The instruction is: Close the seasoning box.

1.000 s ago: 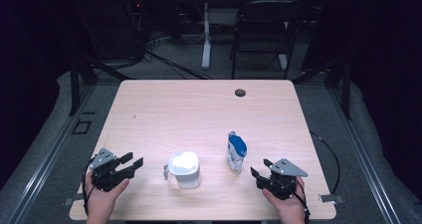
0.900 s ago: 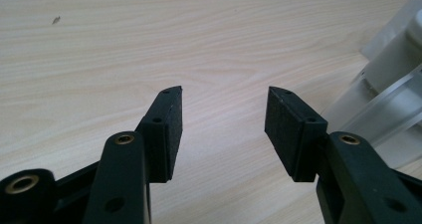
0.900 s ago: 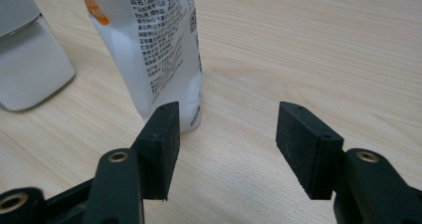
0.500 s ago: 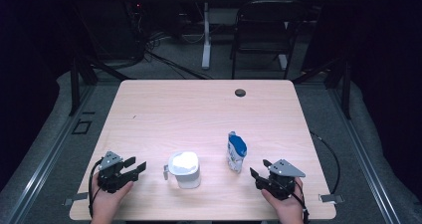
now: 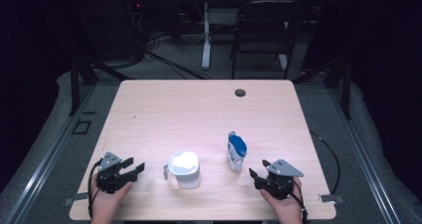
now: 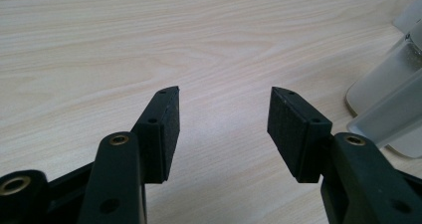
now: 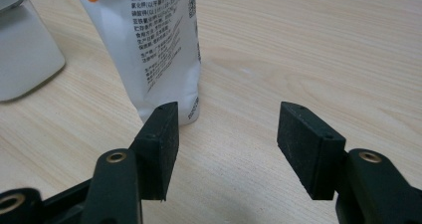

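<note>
A white lidded jug (image 5: 183, 169) with a small handle stands near the front of the wooden table (image 5: 199, 114). To its right is an upright white pouch with a blue top (image 5: 236, 152). My left gripper (image 5: 133, 167) rests at the front left, open, its jaws pointing at the jug, and nothing is between its pads (image 6: 224, 112). The jug (image 6: 393, 94) shows at the right edge of the left gripper view. My right gripper (image 5: 256, 170) sits at the front right, open and empty (image 7: 226, 129). The pouch (image 7: 159, 40) stands just beyond its left pad.
A dark round hole (image 5: 240, 92) sits in the table's far right part. A chair (image 5: 263, 30) and cables stand on the floor behind the table. The jug (image 7: 25, 50) shows at the left of the right gripper view.
My left gripper has shifted slightly toward the table's front edge. The right gripper, the jug and the pouch have stayed where they were.
</note>
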{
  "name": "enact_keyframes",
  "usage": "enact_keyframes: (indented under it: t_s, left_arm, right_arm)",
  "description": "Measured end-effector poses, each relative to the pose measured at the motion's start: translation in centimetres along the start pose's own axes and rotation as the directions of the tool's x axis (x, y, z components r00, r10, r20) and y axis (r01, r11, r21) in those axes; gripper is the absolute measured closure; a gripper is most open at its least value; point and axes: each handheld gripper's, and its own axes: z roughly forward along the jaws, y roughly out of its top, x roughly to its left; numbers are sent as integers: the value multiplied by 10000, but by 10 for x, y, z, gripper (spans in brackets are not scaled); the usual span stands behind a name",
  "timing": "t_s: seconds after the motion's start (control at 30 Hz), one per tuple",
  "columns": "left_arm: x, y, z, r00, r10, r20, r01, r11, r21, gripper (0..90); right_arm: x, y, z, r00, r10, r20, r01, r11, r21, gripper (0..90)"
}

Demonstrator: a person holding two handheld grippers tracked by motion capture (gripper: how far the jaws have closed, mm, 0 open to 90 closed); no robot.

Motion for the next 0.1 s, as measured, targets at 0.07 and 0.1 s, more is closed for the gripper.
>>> enact_keyframes:
  t_s: [0.07, 0.1]
  left_arm:
    - [1, 0, -1, 10000, -18, -16, 18, 10000, -62, 472]
    - [1, 0, -2, 10000, -29, -53, 28, 9999, -121, 472]
  right_arm:
    - [0, 0, 0, 10000, 26, 17, -26, 10000, -21, 413]
    - [0, -1, -1, 10000, 51, 54, -51, 10000, -51, 412]
